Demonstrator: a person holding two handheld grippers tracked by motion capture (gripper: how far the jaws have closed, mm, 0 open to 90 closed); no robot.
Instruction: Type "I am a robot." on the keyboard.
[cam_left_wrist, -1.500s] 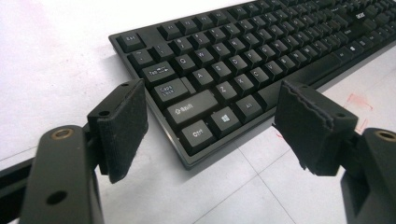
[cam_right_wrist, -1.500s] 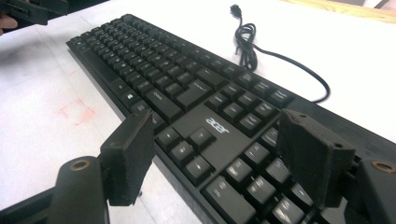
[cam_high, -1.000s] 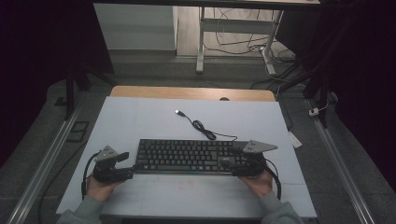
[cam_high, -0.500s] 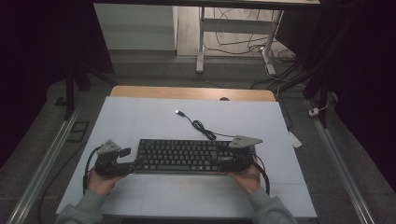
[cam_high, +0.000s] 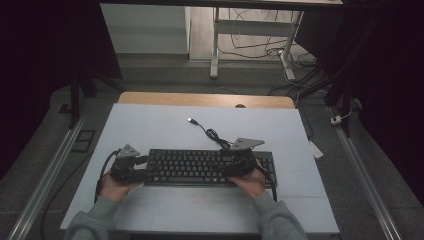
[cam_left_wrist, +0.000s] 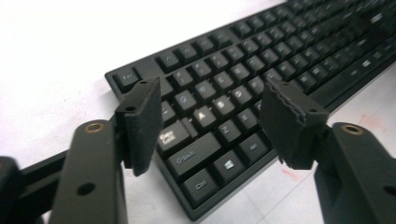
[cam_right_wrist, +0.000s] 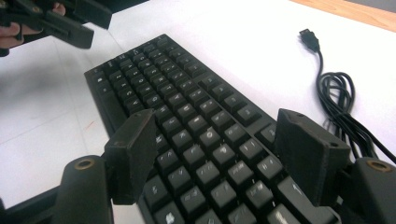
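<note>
Keyboard: one black rectangular plastic keyboard (cam_high: 210, 167) on white counter (cam_high: 150, 130).
Cable: one black coiled cable (cam_high: 210, 132) behind keyboard.
Left tool (cam_left_wrist: 210, 121): at keyboard's left end, jaws just closing, apart, unclamped.
Right tool (cam_right_wrist: 219, 154): over keyboard's right part, jaws apart.

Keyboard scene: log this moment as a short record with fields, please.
item: black keyboard, flat on the white table
cable: coiled, USB plug lying loose behind the keyboard
left hand-held gripper: open over the keyboard's left end, jaws just closing, pads not pressing
right hand-held gripper: open above the keys, nothing gripped
</note>
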